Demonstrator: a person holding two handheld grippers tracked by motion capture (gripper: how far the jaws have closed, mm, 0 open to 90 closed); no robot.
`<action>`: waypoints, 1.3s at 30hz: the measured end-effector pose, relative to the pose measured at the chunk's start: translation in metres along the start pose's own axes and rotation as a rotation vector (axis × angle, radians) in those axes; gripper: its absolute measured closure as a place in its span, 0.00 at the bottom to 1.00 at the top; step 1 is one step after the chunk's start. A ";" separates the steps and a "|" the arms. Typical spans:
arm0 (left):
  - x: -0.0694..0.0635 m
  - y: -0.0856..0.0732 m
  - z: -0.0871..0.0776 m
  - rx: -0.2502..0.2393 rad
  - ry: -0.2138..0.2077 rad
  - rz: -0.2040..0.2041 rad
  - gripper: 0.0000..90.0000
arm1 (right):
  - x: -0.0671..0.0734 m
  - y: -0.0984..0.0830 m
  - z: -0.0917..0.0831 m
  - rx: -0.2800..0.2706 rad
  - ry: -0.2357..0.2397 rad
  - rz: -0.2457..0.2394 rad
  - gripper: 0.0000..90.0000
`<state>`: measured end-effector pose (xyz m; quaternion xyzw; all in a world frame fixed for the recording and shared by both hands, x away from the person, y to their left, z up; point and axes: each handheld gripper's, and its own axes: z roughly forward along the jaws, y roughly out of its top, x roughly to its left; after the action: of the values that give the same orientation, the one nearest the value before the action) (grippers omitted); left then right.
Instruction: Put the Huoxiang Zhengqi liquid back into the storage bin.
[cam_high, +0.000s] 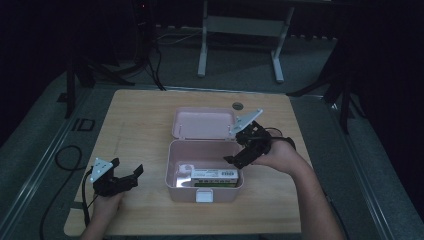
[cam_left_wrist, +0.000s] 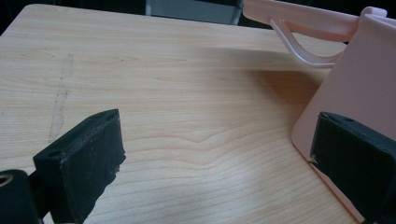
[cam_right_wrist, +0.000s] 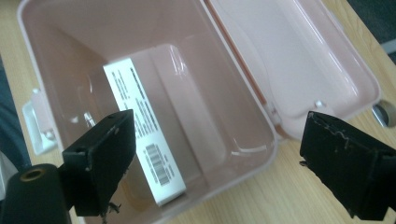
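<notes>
Pink box (cam_high: 205, 172) open mid-desk, carton (cam_high: 214, 174) lying inside, right gripper (cam_high: 239, 159) wide over its right rim, left gripper (cam_high: 129, 176) wide near desk's left edge

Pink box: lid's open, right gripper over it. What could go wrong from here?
1. The right gripper hangs open at the pink box rim; a careless descent could clip the wall instead of reaching the white carton.
2. The left gripper is open and off the box, so a push could slide it.
</notes>
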<state>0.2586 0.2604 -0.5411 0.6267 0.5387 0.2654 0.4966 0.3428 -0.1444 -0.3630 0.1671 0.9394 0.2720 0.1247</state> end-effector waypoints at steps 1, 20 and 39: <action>0.000 0.000 0.000 0.001 0.000 0.001 0.03 | 0.000 -0.003 -0.001 -0.004 -0.008 0.008 0.12; -0.003 -0.001 0.001 0.007 0.007 0.022 0.03 | -0.011 -0.061 -0.026 -0.169 -0.158 0.192 0.12; -0.004 -0.001 0.001 0.011 0.011 0.029 0.03 | -0.005 -0.137 -0.026 -0.216 -0.300 0.377 0.12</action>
<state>0.2579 0.2562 -0.5415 0.6358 0.5336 0.2731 0.4861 0.3052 -0.2679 -0.4166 0.3635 0.8282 0.3613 0.2269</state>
